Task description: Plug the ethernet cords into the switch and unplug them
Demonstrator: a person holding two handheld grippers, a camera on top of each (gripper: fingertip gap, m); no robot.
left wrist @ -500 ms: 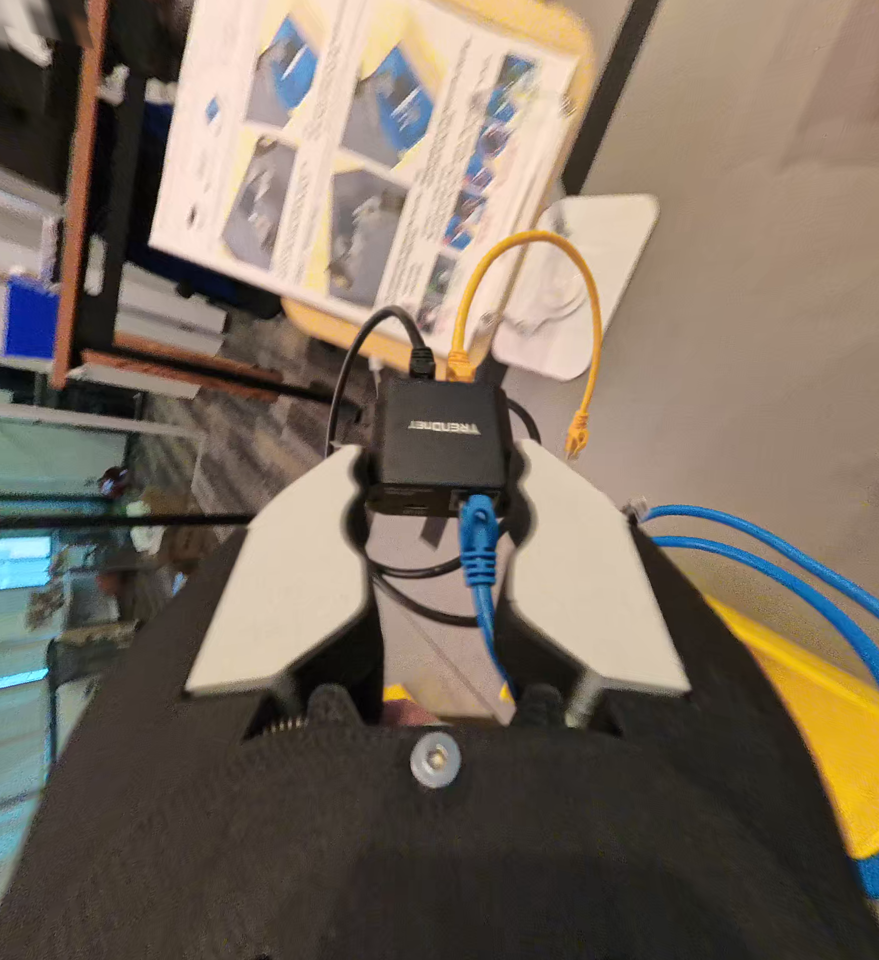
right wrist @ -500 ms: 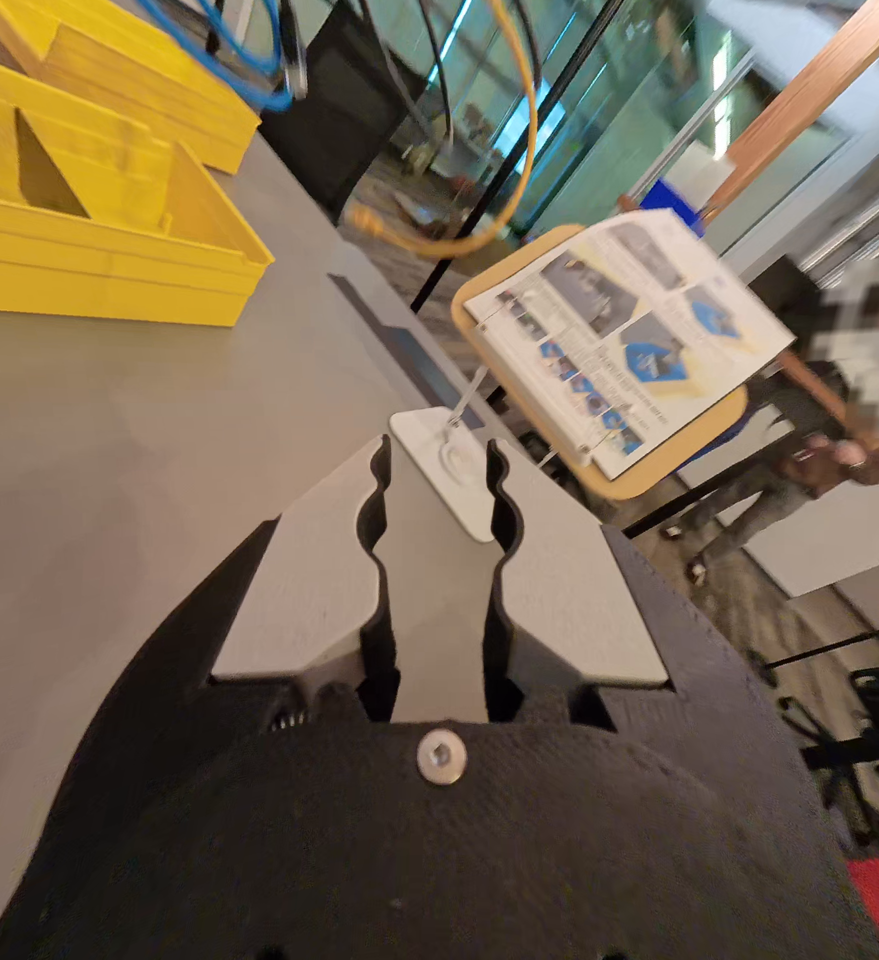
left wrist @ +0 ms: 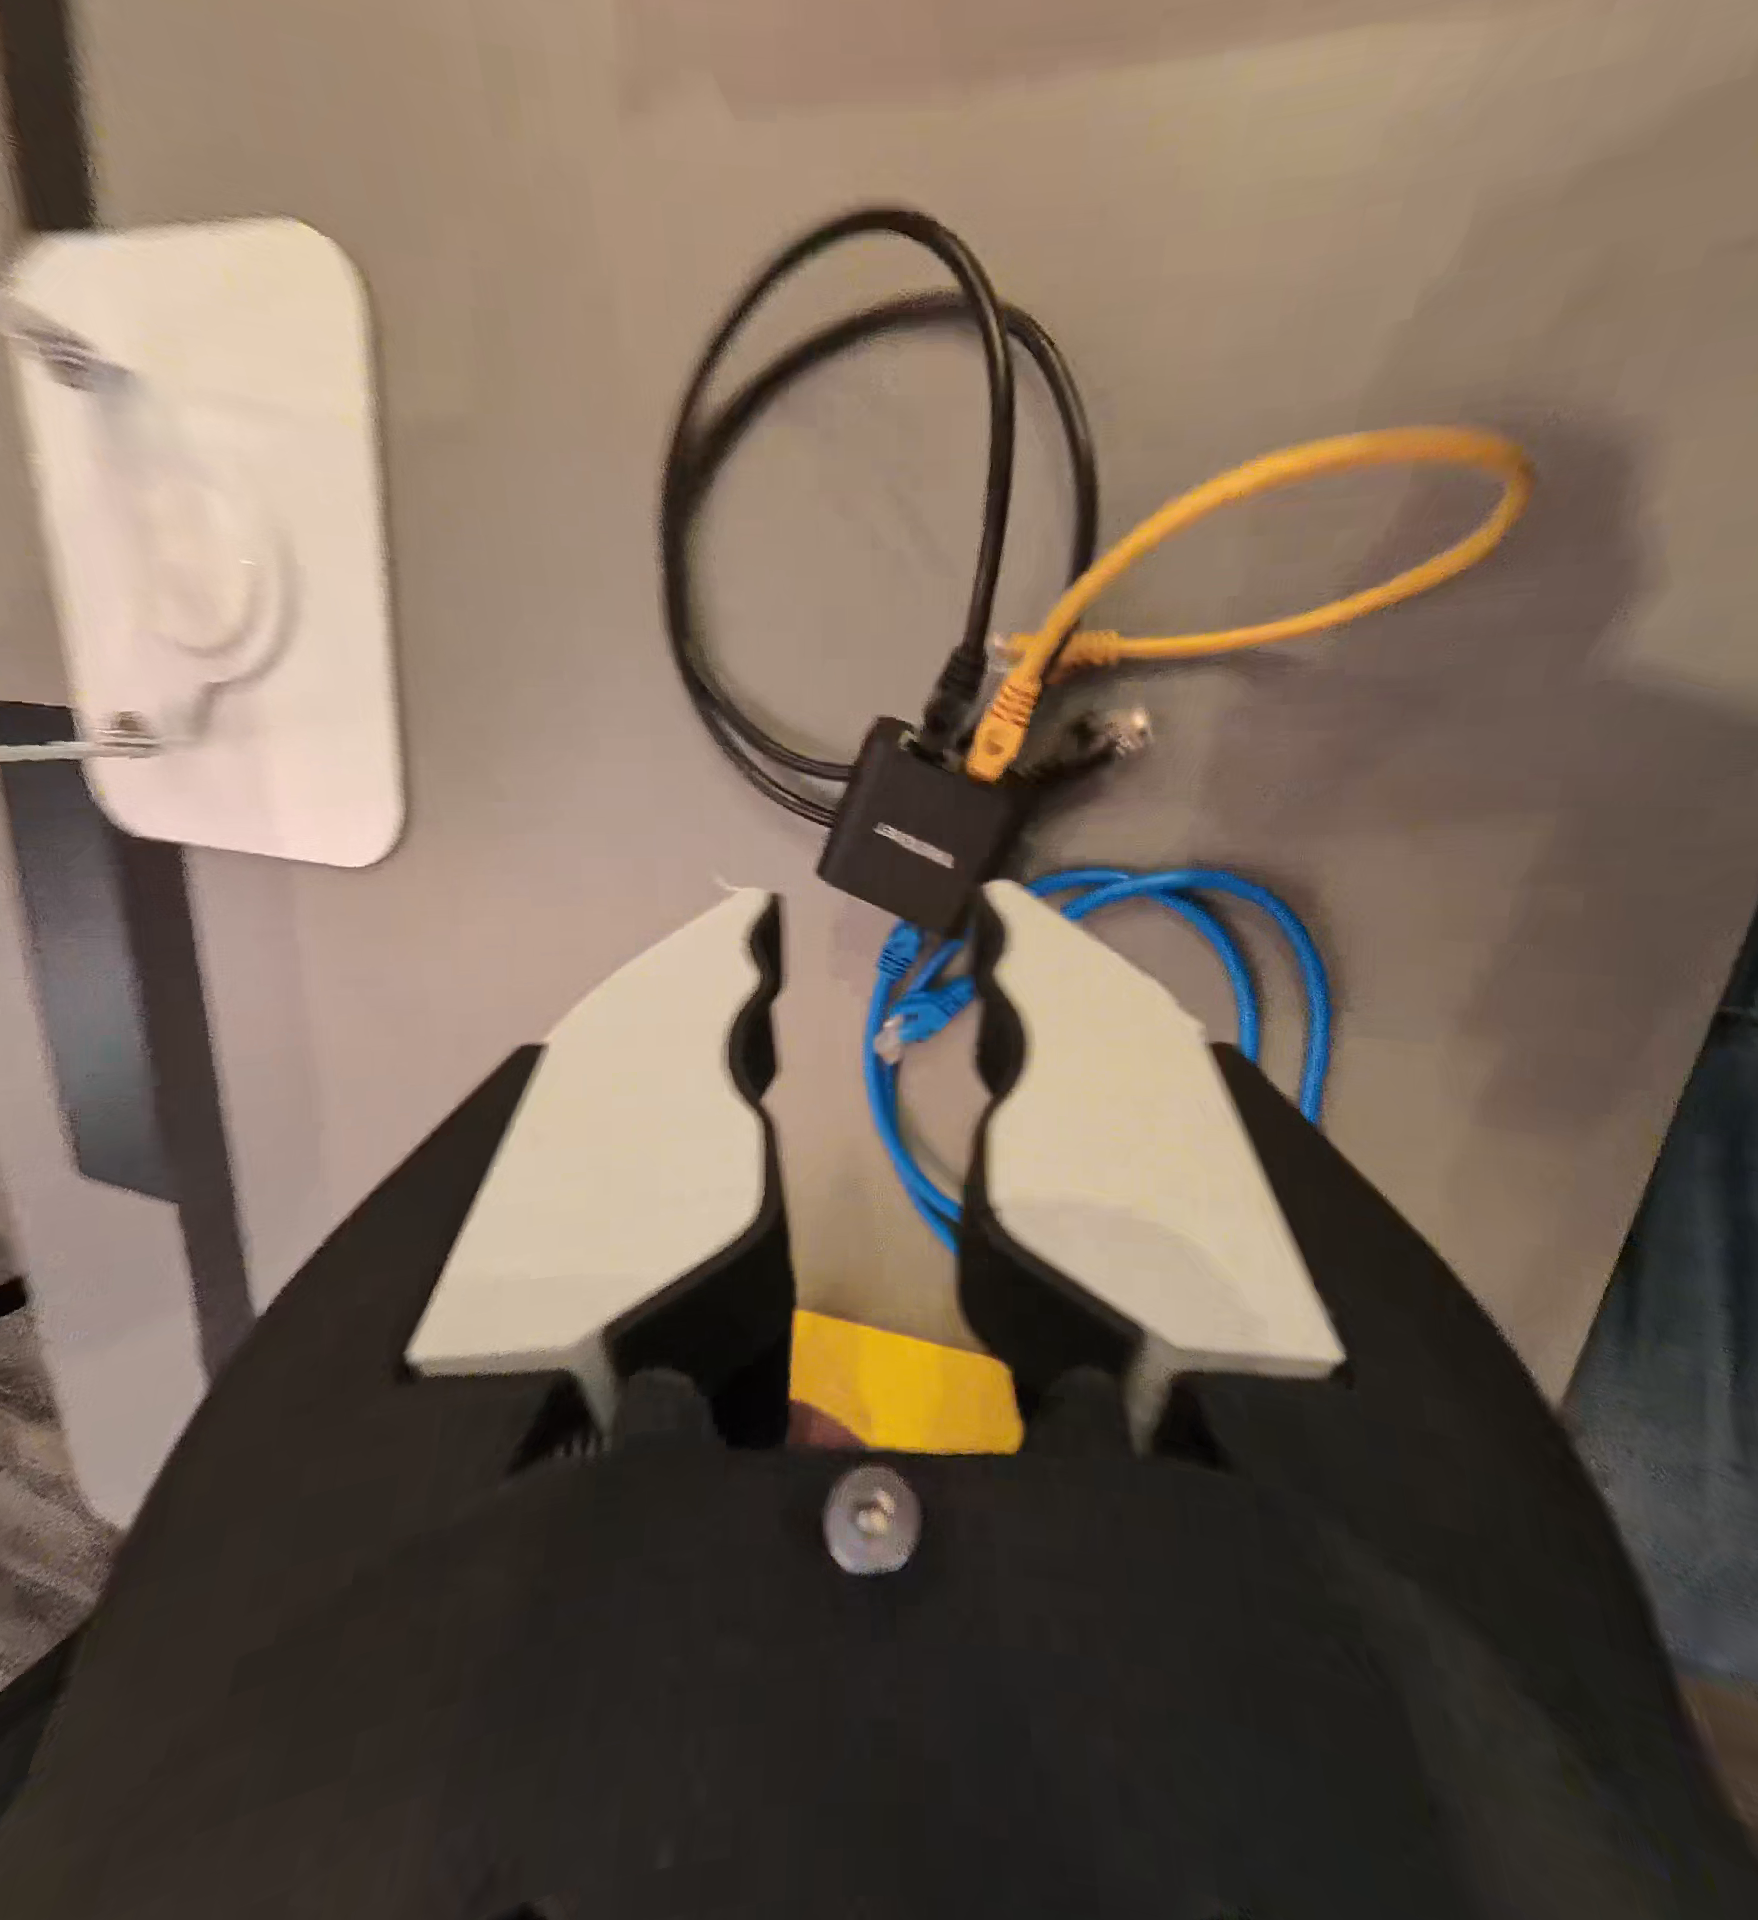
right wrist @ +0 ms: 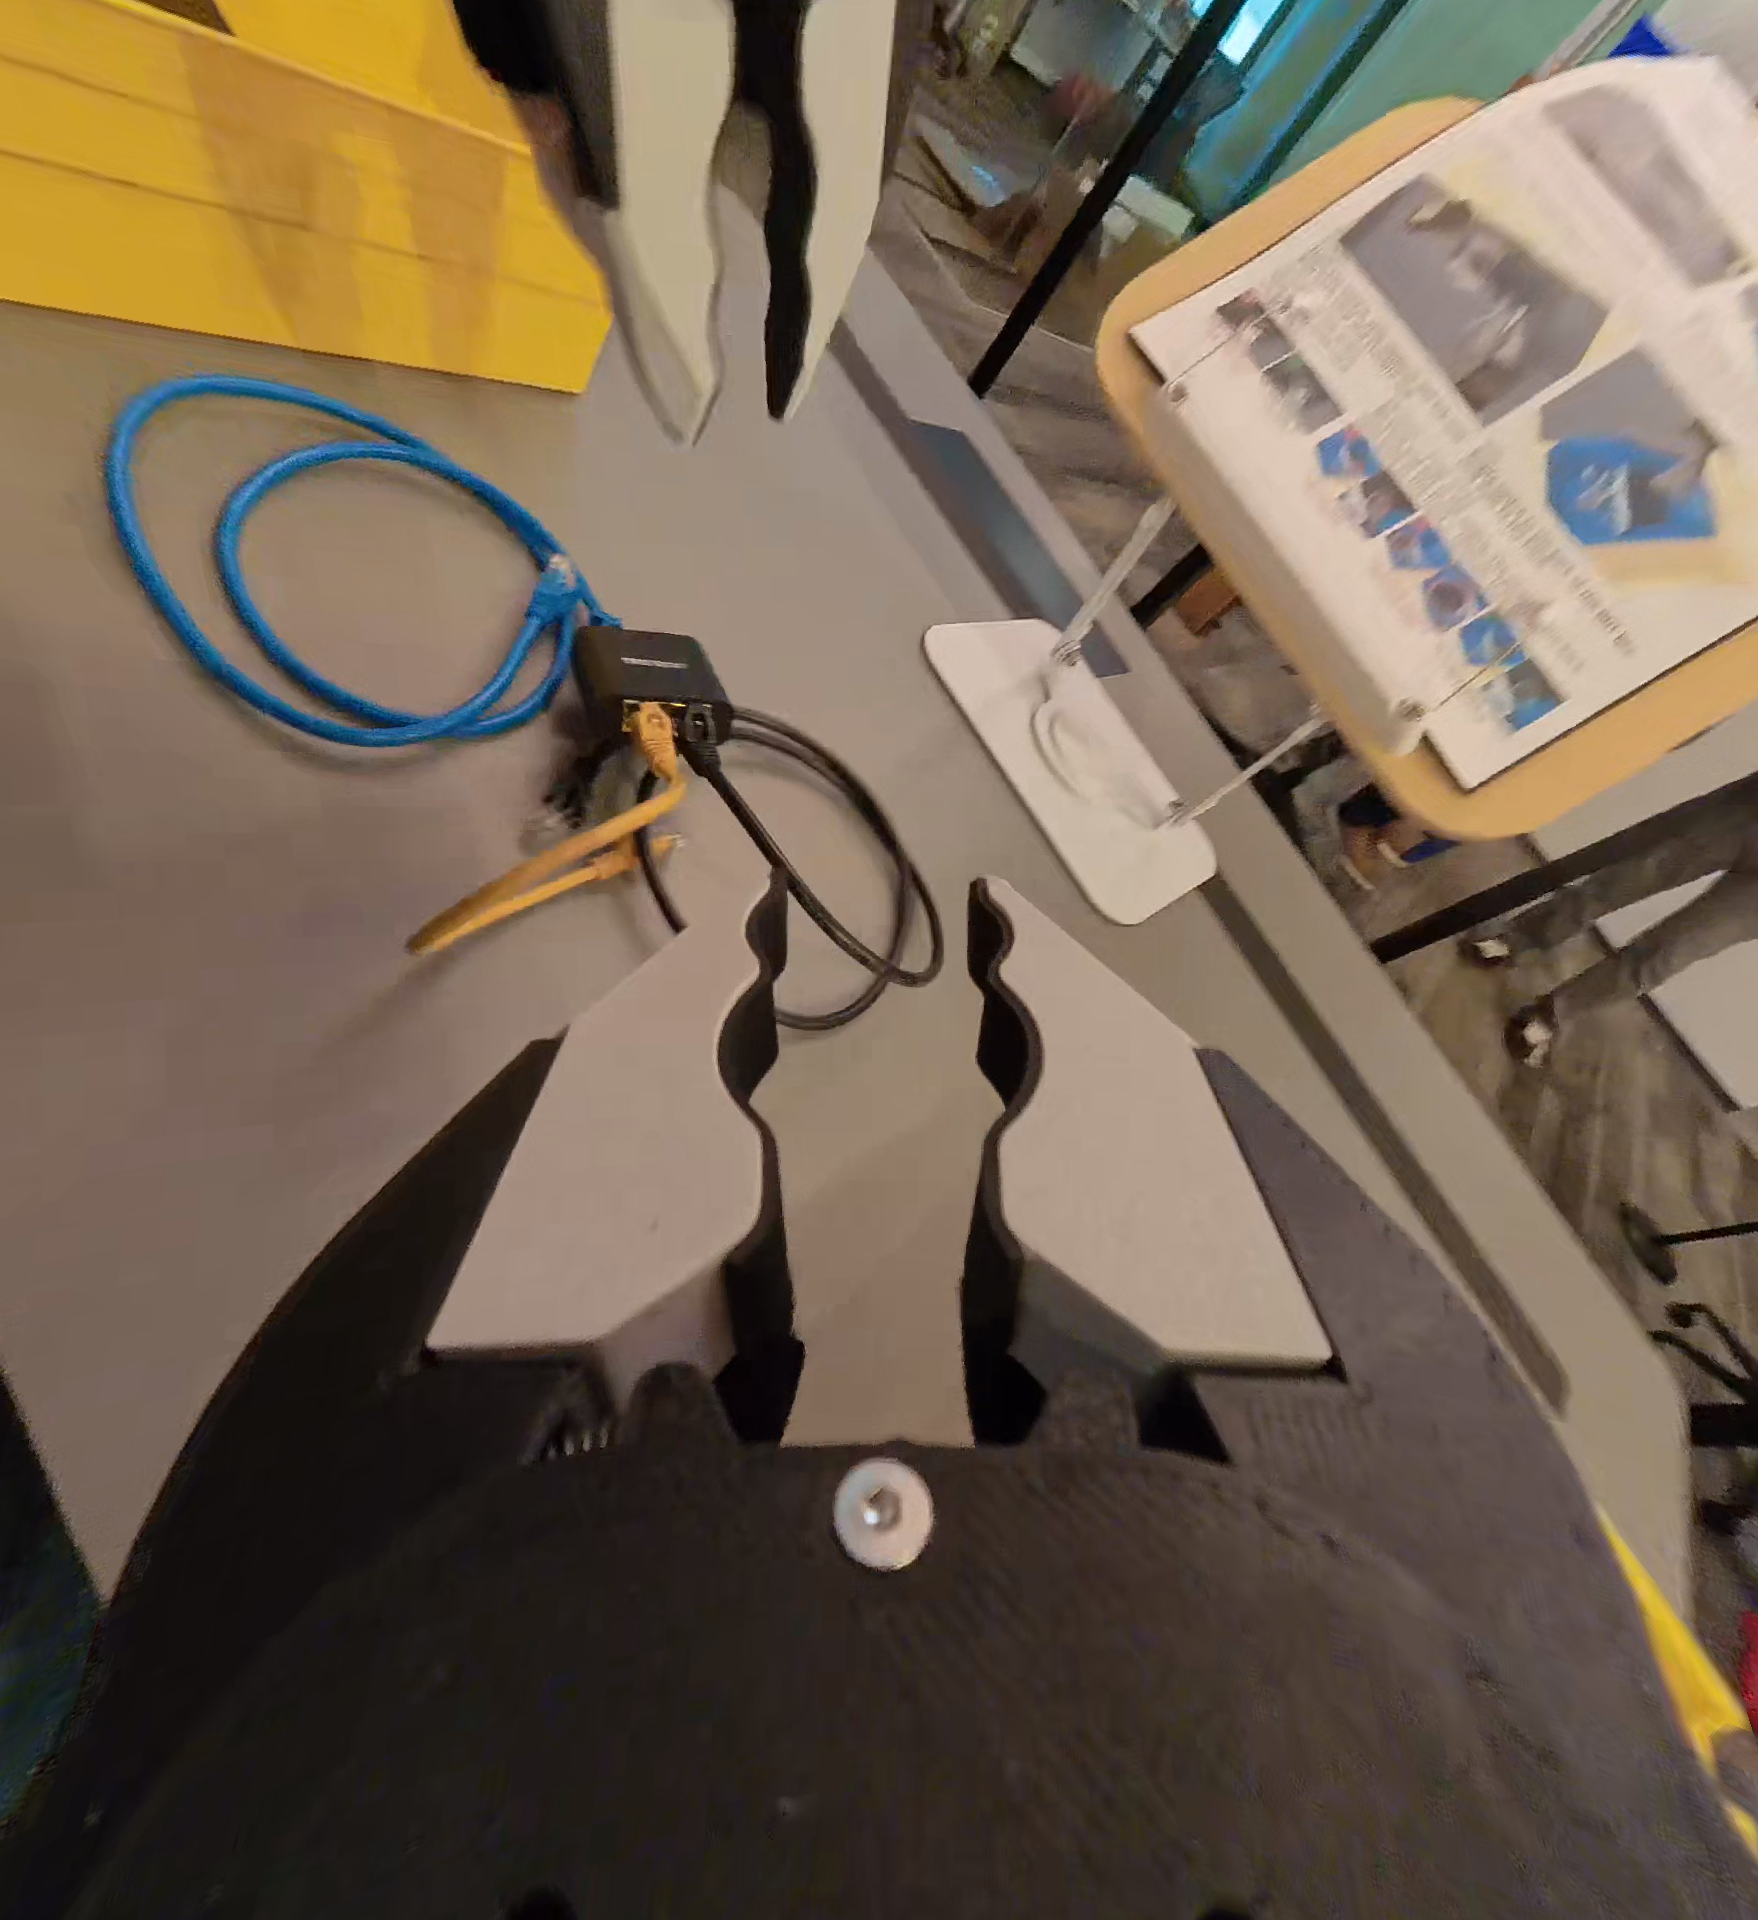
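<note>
Two cords (right wrist: 693, 743) seemingly in switch (right wrist: 651, 665)

A white stand base (right wrist: 1072, 769) is set near the grey table's (right wrist: 179, 935) edge, yellow bins (right wrist: 231, 197) are stacked behind, and a printed sheet (right wrist: 1540, 405) is held on a tan board (right wrist: 1145, 312).

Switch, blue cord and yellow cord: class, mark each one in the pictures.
switch (right wrist: 653, 667): right wrist view, top face.
blue cord (right wrist: 262, 623): right wrist view, coiled loop.
yellow cord (left wrist: 1374, 457): left wrist view, top of the loop.
</note>
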